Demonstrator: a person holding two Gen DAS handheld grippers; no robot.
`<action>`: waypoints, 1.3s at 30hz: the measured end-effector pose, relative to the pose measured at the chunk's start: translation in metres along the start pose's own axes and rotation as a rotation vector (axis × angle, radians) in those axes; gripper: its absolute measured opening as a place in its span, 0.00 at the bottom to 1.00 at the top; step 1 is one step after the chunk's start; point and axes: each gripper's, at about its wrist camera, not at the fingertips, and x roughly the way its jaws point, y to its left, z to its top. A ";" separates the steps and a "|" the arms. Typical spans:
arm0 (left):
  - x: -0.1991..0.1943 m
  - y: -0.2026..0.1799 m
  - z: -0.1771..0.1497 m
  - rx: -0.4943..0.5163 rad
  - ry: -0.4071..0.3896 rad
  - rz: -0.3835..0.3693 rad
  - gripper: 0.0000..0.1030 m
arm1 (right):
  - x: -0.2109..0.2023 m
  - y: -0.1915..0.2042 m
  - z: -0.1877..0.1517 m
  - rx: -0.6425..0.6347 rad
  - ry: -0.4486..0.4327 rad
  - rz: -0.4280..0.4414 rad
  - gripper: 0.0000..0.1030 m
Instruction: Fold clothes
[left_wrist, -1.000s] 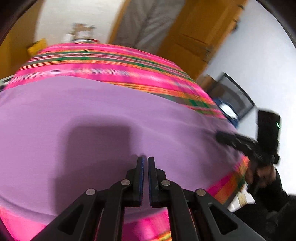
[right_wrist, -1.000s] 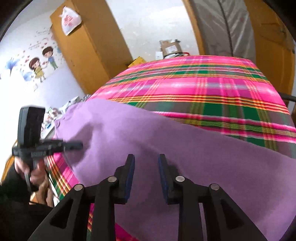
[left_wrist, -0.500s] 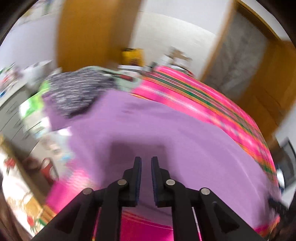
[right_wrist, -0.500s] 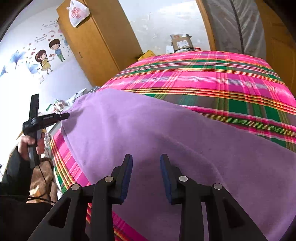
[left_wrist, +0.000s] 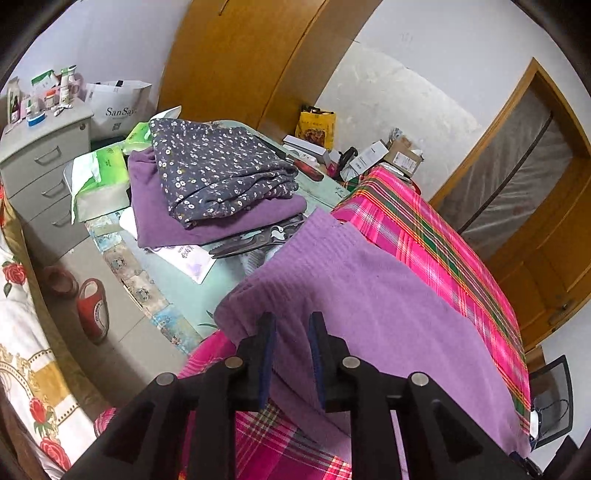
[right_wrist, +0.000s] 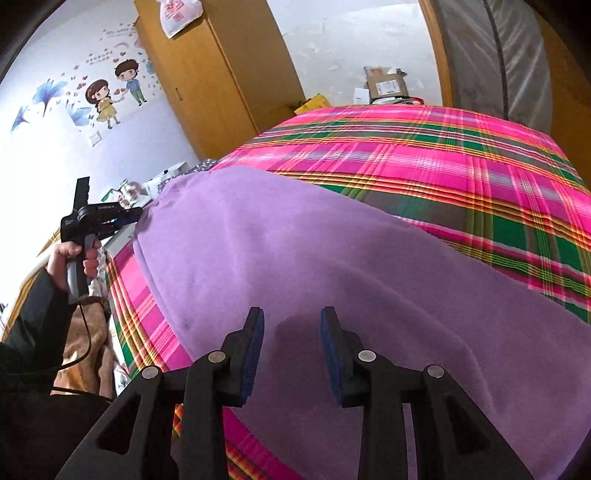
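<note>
A light purple garment (left_wrist: 369, 295) lies spread flat across the pink plaid bed cover (left_wrist: 424, 221). My left gripper (left_wrist: 291, 328) is open just over the garment's near left corner, with fabric showing between its fingers. The right wrist view shows that same left gripper (right_wrist: 136, 214) in a person's hand (right_wrist: 74, 254), at the left edge of the garment (right_wrist: 314, 258). My right gripper (right_wrist: 292, 317) is open above the garment's near edge, and nothing is held in it.
A dark floral folded garment (left_wrist: 218, 166) sits on a dark purple one (left_wrist: 221, 221) on a pale green table (left_wrist: 177, 280) left of the bed, with scissors (left_wrist: 255, 240) beside them. Further left are a grey drawer cabinet (left_wrist: 40, 155) and slippers (left_wrist: 92, 306) on the floor.
My left gripper swung left from the garment's middle to its left corner and went from nearly shut to open. The right gripper stayed over the near edge and opened a little wider.
</note>
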 end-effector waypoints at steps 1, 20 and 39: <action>-0.001 0.001 0.000 -0.006 -0.007 0.004 0.18 | 0.001 0.000 0.001 0.002 0.003 -0.002 0.32; -0.016 0.018 0.006 -0.063 -0.094 -0.013 0.00 | 0.008 0.007 0.008 -0.023 0.011 0.010 0.32; -0.029 0.001 -0.004 -0.013 -0.069 -0.066 0.01 | 0.007 0.006 0.005 -0.007 0.004 0.024 0.32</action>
